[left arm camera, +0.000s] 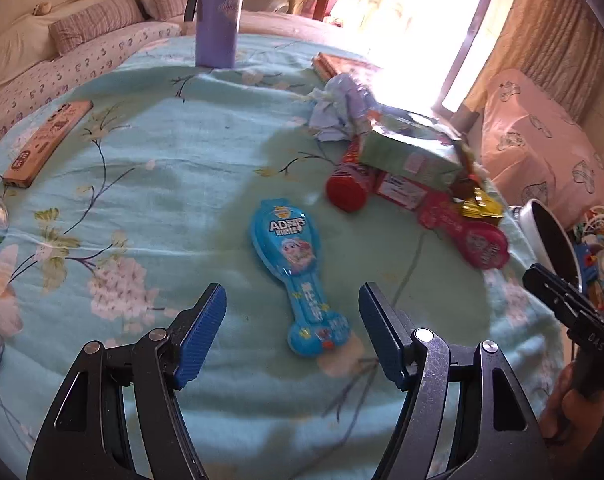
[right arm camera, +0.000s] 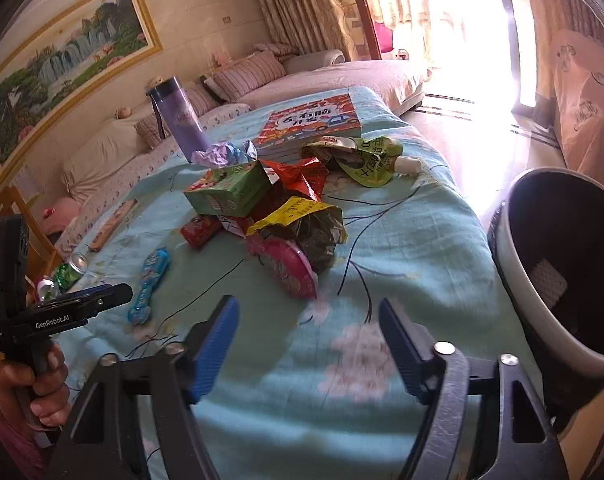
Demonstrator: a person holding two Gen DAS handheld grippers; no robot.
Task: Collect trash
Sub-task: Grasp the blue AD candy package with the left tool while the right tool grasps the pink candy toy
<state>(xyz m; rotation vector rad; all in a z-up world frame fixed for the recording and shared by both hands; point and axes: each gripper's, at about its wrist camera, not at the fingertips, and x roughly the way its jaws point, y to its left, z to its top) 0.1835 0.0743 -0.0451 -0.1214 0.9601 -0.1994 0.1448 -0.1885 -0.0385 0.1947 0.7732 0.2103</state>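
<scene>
A blue spoon-shaped candy pack (left arm camera: 300, 276) lies on the flowered teal cloth (left arm camera: 150, 184); it also shows in the right wrist view (right arm camera: 150, 284). My left gripper (left arm camera: 292, 312) is open with its jaws on either side of the pack's narrow end, just above it. A trash pile lies beyond: green carton (right arm camera: 232, 190), red can (right arm camera: 200, 230), pink pack (right arm camera: 290, 270), yellow-green wrapper (right arm camera: 302, 220), crumpled paper (right arm camera: 226, 152), green pouch (right arm camera: 359, 158). My right gripper (right arm camera: 307, 330) is open and empty over bare cloth in front of the pile.
A black bin with a white rim (right arm camera: 557, 264) stands off the table's right edge. A purple flask (right arm camera: 182, 120), a picture book (right arm camera: 313, 122), a wooden box (left arm camera: 48, 142) and cans (right arm camera: 64, 274) also sit on the table. A sofa lies beyond.
</scene>
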